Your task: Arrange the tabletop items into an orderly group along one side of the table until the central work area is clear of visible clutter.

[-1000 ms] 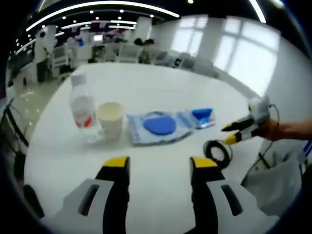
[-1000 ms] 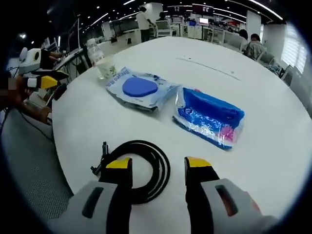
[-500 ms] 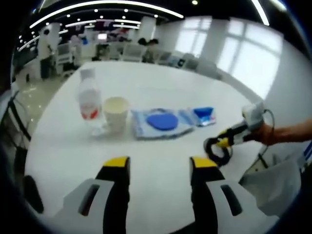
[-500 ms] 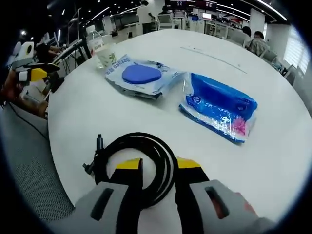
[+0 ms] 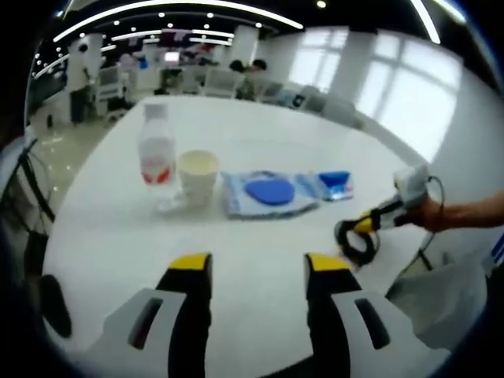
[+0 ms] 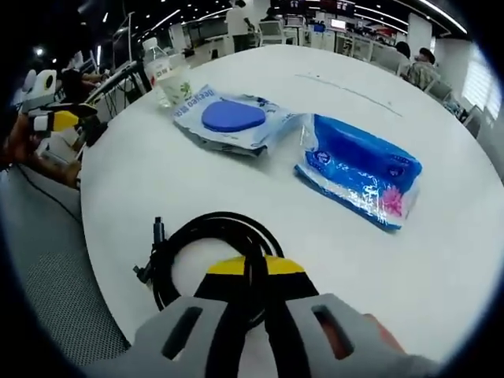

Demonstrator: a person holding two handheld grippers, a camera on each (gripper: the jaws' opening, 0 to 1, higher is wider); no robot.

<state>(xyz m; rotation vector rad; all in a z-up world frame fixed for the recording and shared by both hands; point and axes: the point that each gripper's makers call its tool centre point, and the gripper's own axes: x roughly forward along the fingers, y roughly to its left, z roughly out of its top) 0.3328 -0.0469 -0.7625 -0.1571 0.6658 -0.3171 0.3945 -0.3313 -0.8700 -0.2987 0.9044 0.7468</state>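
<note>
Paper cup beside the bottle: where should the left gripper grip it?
Grip the paper cup across its side wall, coming in level from the near side. It stands upright and open-topped, and the bottle crowds its left, so the open left gripper fits best front-on.

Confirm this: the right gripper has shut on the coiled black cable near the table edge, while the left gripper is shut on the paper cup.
Wrong on one point. The left gripper is open and holds nothing, with bare table between its jaws; the paper cup stands apart, further off beside the bottle, as the left gripper view shows. The right gripper is shut on the coiled black cable near the table edge.
</note>
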